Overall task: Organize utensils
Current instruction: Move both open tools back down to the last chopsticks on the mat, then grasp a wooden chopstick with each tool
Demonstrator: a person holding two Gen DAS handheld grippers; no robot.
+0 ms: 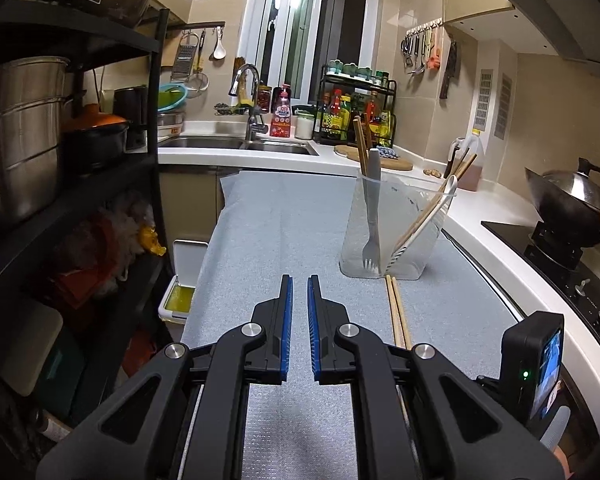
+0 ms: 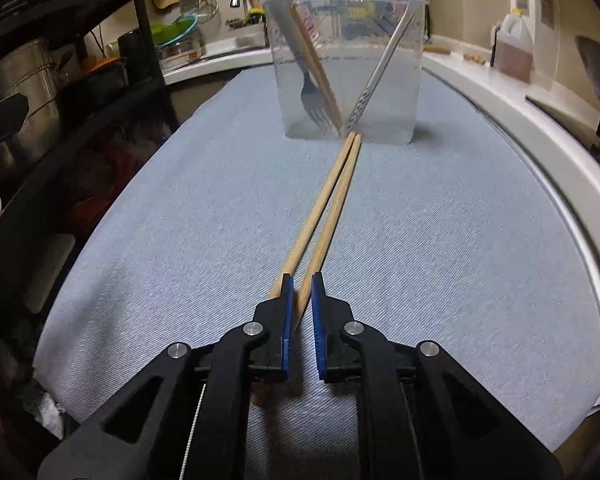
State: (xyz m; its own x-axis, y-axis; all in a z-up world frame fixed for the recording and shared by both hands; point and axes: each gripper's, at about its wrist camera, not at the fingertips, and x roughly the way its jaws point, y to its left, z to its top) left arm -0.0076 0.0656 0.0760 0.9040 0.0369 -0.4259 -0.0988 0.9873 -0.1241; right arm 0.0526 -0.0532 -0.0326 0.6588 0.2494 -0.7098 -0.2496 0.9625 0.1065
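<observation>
A clear plastic cup stands on the grey mat and holds a grey-handled fork, a white slotted utensil and wooden chopsticks. It also shows in the right wrist view. Two wooden chopsticks lie on the mat, tips touching the cup's base. My right gripper is open narrowly, low over their near ends, one stick between the jaws. My left gripper is open narrowly and empty, left of the chopsticks.
A black shelf rack with pots stands on the left. A sink and spice rack are at the back. A wok on a stove and an oil jug are on the right counter.
</observation>
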